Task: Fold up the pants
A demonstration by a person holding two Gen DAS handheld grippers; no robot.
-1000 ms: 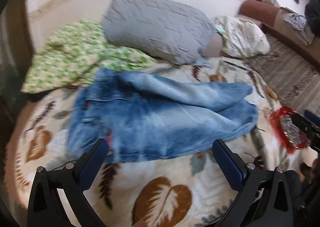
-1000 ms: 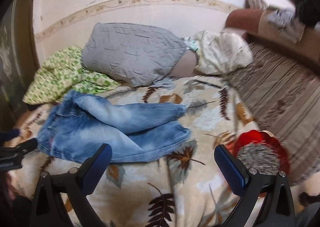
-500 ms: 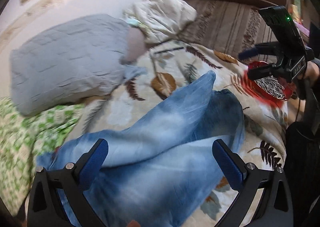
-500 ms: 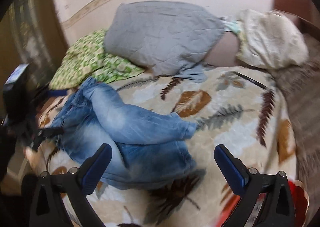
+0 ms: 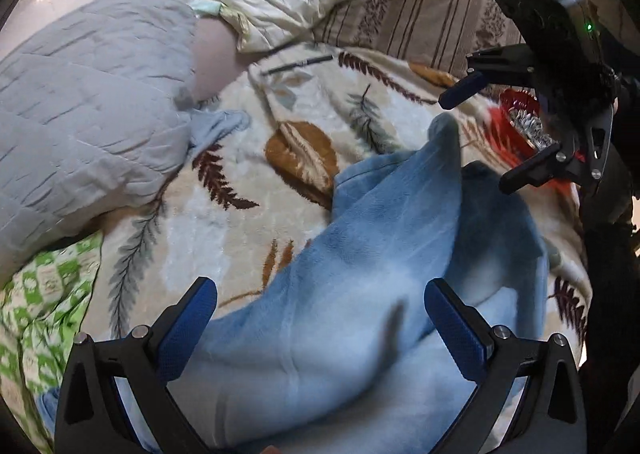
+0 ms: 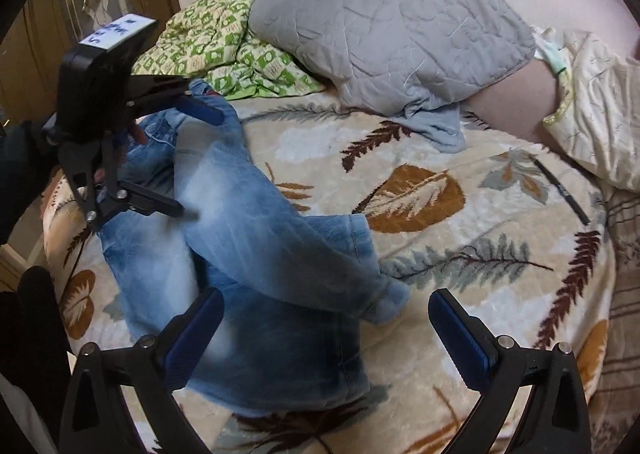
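Both grippers have closed in on the jeans [image 6: 256, 254], which lie rumpled across the lower left of the blanket [image 6: 460, 214]; a second ago each hung back. The left gripper [image 5: 320, 318] and right gripper [image 6: 324, 334] gape wide, grasping nothing, so the fold is probably only starting.

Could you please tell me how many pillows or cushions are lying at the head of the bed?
2. The grey quilted pillow rests against the wall beside the green patterned blanket; the cream pillow lies to its right. Others may be hidden.
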